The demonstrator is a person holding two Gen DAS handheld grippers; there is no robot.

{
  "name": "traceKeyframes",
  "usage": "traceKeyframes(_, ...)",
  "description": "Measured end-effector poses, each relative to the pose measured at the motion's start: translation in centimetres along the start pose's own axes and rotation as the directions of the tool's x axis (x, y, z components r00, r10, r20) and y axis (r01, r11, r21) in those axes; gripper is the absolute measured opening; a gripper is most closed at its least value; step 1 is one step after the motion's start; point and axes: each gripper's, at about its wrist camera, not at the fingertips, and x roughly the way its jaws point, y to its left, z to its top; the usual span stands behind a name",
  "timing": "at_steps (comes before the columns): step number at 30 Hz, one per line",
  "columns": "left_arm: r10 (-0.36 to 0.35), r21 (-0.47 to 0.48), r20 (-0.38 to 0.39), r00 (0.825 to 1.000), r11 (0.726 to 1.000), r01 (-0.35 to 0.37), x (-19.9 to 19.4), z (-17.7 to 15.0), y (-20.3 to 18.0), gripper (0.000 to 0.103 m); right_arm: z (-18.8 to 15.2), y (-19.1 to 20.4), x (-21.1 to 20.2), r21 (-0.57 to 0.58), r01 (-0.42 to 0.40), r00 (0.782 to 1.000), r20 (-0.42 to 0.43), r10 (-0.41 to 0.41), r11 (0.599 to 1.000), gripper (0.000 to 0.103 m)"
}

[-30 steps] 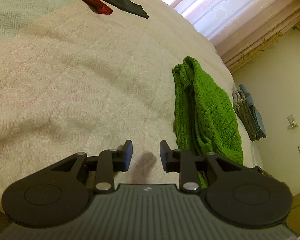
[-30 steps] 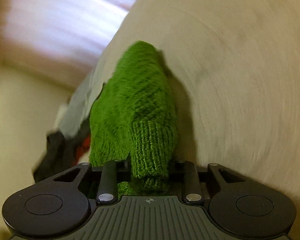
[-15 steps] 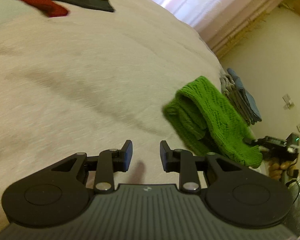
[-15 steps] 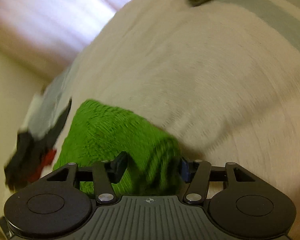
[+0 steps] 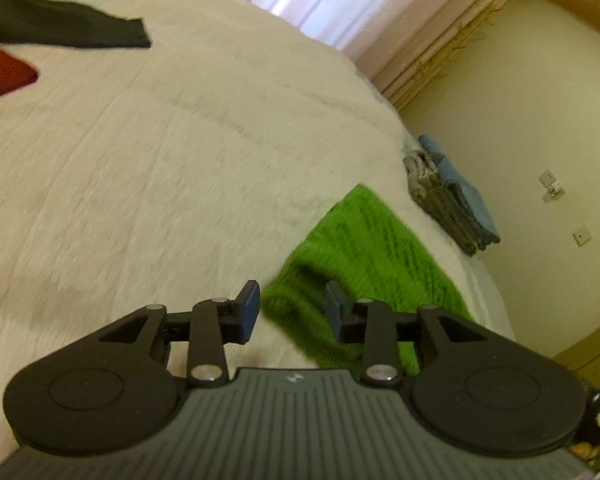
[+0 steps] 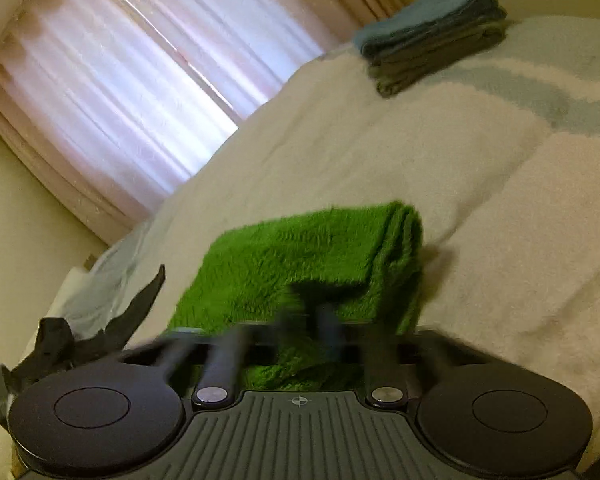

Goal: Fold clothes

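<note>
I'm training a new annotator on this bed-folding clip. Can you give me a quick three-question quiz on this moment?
1. True or false: the left tongs are clamped on the green sweater.
2. Which lies nearest the green sweater? A) the red garment B) the stack of folded clothes C) the black garment
3. Fill in: the sweater rests on a pale ____.

Key: 1 false, they are open; 2 B; 3 bedspread.

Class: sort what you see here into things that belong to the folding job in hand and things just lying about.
In the job: green knitted garment, left gripper, right gripper.

Lying about: folded stack, black garment, red garment, bed cover, curtain.
</note>
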Motion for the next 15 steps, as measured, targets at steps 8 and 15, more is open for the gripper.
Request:
traceKeyframes(8,-0.027,0.012,-0.020,0.999,1.000,0.027,2.5,1.9,0.0,0.033,-3.9,-3.9,-1.0,0.097,0.081,0.997,-0.016,-0.080,0.992,0.001)
traceKeyframes(15,-0.069,-0.039,-0.087,0.994,0.997,0.066,5.3,2.4,0.9,0.040,-4.0,-5.4,-2.5,0.370,-0.071,0.996,0.078,0.045,0.926,0.062)
